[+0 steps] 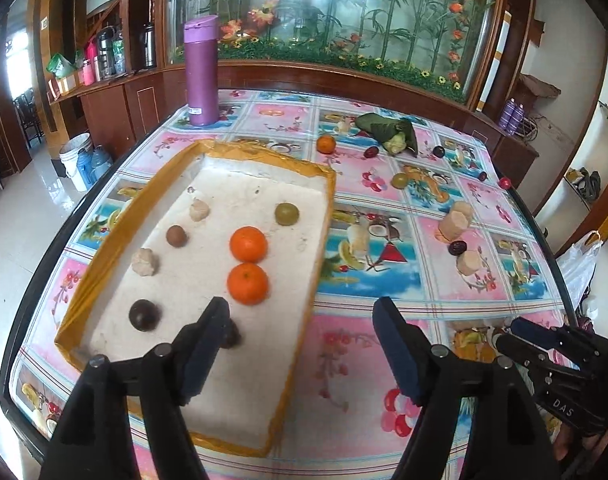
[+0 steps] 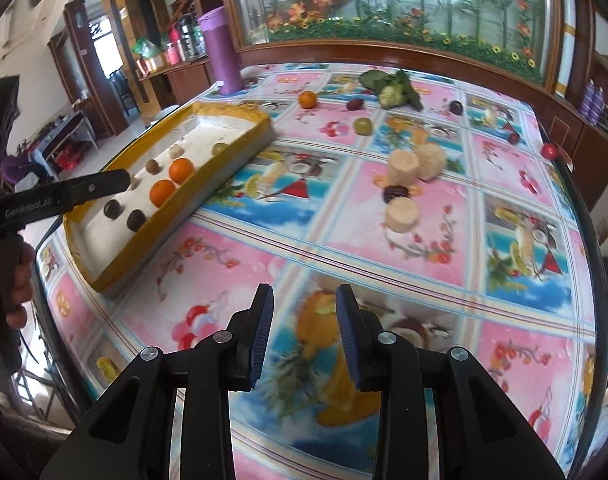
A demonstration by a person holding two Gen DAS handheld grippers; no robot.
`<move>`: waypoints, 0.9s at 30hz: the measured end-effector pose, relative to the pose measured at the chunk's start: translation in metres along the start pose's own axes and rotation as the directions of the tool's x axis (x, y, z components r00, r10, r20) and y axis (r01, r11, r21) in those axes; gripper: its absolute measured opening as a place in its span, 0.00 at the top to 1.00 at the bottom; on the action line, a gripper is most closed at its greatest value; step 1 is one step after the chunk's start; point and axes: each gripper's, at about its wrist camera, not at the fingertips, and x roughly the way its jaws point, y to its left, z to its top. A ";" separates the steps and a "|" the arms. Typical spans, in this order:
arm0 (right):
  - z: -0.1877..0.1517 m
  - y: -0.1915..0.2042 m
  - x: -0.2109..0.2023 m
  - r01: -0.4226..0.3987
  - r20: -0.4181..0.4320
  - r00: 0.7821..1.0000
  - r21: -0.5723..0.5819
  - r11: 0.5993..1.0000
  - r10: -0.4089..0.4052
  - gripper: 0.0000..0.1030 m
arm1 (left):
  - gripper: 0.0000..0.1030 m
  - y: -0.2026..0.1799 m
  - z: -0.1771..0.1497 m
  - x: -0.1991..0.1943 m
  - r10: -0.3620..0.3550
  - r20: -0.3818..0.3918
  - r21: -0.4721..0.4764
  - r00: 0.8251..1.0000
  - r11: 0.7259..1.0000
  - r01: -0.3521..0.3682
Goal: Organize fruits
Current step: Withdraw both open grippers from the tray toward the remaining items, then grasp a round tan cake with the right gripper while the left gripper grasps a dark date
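A white tray with a yellow rim (image 1: 263, 164) (image 2: 239, 112) lies on the table's left. It holds two oranges (image 1: 247, 283) (image 2: 162, 193), a green fruit (image 1: 286, 214), dark round fruits (image 1: 144, 314) and pale lumps (image 1: 145, 262). My left gripper (image 1: 301, 312) is open and empty above the tray's near right edge; one dark fruit (image 1: 232, 336) shows behind its left finger. My right gripper (image 2: 304, 300) is open and empty above the tablecloth, near the front. Loose on the table lie an orange (image 2: 307, 99), a green fruit (image 2: 362, 125), dark plums (image 2: 396, 193) and pale cylinders (image 2: 402, 167).
A purple flask (image 1: 201, 72) stands at the back left. A leafy green bundle (image 1: 392, 130) lies at the back. Small red fruits (image 2: 550, 151) sit near the right edge. A glass cabinet runs behind the table. A plastic bag (image 1: 580, 264) hangs at the right.
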 end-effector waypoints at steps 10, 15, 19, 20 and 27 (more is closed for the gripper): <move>0.016 -0.063 0.024 0.004 -0.021 1.000 0.090 0.996 -0.002 0.65 | 0.20 -0.033 -0.020 0.000 0.001 -0.055 0.028 0.998 1.000 0.000; 0.040 -0.070 0.053 -0.016 -0.045 0.999 0.063 0.998 0.019 0.65 | 0.20 -0.037 -0.031 0.002 0.019 -0.080 0.019 0.997 1.000 -0.018; 0.051 -0.069 0.075 -0.005 -0.075 0.997 0.021 1.000 0.007 0.65 | 0.20 -0.038 -0.033 0.002 0.032 -0.081 0.010 0.996 0.999 -0.031; 0.052 -0.068 0.079 0.001 -0.081 0.997 0.010 1.000 0.000 0.65 | 0.20 -0.038 -0.032 0.003 0.033 -0.079 0.008 0.996 0.999 -0.032; 0.054 -0.062 0.084 0.048 -0.065 0.996 -0.082 0.996 -0.053 0.72 | 0.20 -0.057 -0.024 0.017 0.020 -0.080 0.025 0.997 1.000 -0.018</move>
